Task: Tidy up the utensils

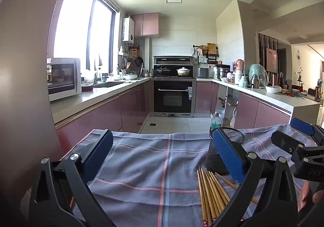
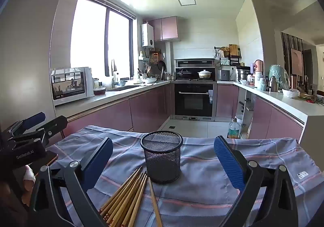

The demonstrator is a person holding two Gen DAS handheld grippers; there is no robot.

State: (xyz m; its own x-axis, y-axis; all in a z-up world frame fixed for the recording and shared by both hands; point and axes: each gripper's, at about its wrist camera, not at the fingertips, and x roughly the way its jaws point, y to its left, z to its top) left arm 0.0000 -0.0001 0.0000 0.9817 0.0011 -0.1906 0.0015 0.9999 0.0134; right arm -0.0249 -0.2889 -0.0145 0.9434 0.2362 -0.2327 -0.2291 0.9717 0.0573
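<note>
A black mesh holder (image 2: 162,156) stands upright and empty on a blue checked cloth (image 2: 202,176). Several wooden chopsticks (image 2: 129,196) lie bundled on the cloth just in front of it. My right gripper (image 2: 163,158) is open and empty, with the holder between its fingers' line of sight and the chopsticks below. In the left wrist view the holder (image 1: 214,156) is partly hidden behind my right-hand finger, and the chopsticks (image 1: 210,192) lie at lower right. My left gripper (image 1: 162,156) is open and empty over the cloth (image 1: 141,166), left of the chopsticks.
The cloth-covered table stands at the entrance of a kitchen with pink cabinets (image 2: 121,113). A microwave (image 2: 70,85) sits on the left counter, an oven (image 2: 193,99) at the back. A bottle (image 2: 233,129) stands on the floor beyond the table. The other gripper (image 1: 299,146) appears at right.
</note>
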